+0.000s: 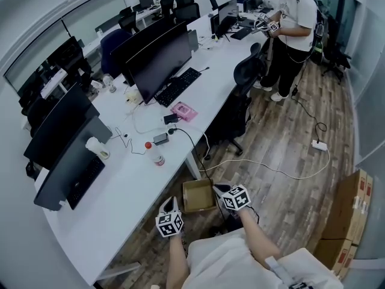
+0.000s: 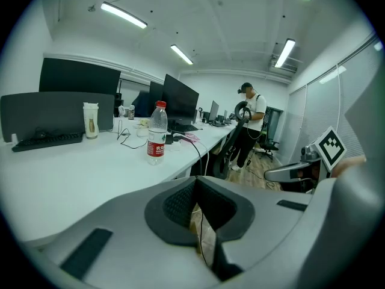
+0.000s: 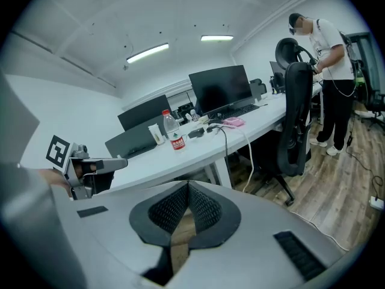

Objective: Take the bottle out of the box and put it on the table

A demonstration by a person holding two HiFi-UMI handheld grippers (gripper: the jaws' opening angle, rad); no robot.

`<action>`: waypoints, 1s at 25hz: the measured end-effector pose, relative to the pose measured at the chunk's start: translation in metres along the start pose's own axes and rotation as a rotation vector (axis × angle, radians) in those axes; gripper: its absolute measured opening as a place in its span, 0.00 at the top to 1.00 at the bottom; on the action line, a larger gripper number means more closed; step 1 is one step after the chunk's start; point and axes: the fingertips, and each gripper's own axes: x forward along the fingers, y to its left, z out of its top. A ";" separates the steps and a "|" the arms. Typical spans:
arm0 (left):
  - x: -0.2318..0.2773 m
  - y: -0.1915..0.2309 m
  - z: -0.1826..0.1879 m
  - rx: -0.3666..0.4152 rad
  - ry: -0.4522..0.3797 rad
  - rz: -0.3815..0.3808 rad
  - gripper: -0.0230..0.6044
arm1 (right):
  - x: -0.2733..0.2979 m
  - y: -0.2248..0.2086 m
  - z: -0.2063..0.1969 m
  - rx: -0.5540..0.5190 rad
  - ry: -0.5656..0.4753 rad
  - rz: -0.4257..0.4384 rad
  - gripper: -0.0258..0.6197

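1. Standing upright on the table (image 1: pixel 138 185), the bottle (image 1: pixel 157 155) was already out of the box (image 1: pixel 198 195), which sat open on the floor
2. The left claw (image 1: pixel 170 205) was closed on nothing, and the right claw (image 1: pixel 220 189) likewise
3. The bottle lay ahead and leftward of both, its long axis vertical, nearer the left claw; the task looked done

Counter (image 1: pixel 126 179): white, smooth, low sheen; looks like laminate.
Bottle (image 1: pixel 156 154), near the counter's front edge: clear glossy plastic, red plastic cap, red printed label.
Box (image 1: pixel 198 195) on the floor (image 1: pixel 289 161): brown cardboard, matt.
Floor: wood-look planks, grey-brown, faint sheen.
Left gripper (image 2: pixel 195 182) and right gripper (image 3: pixel 188 184): grey moulded plastic shells, matt; jaws lined with black pads (image 2: pixel 177 203), finely ribbed, rubbery look.
Monitor (image 1: pixel 157 62): black screen, dull.
Cartons (image 1: pixel 352 215): brown cardboard.
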 end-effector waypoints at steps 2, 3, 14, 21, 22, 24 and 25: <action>0.001 -0.002 -0.001 0.010 0.006 -0.002 0.94 | 0.001 0.000 -0.002 -0.001 0.010 0.003 0.90; 0.002 -0.002 -0.002 0.014 0.010 -0.003 0.94 | 0.002 0.000 -0.002 -0.002 0.013 0.005 0.90; 0.003 0.004 -0.005 0.011 0.021 0.000 0.94 | 0.009 0.003 -0.007 -0.004 0.028 0.004 0.90; 0.004 0.009 -0.003 0.006 0.024 0.002 0.94 | 0.015 0.007 -0.003 -0.008 0.029 0.010 0.90; 0.003 0.010 -0.003 0.004 0.024 0.003 0.94 | 0.015 0.007 -0.003 -0.003 0.029 0.011 0.90; 0.004 0.011 -0.002 0.002 0.018 0.002 0.94 | 0.017 0.007 -0.002 0.002 0.025 0.013 0.90; 0.004 0.011 -0.001 0.002 0.015 0.001 0.94 | 0.018 0.007 -0.002 0.003 0.025 0.015 0.90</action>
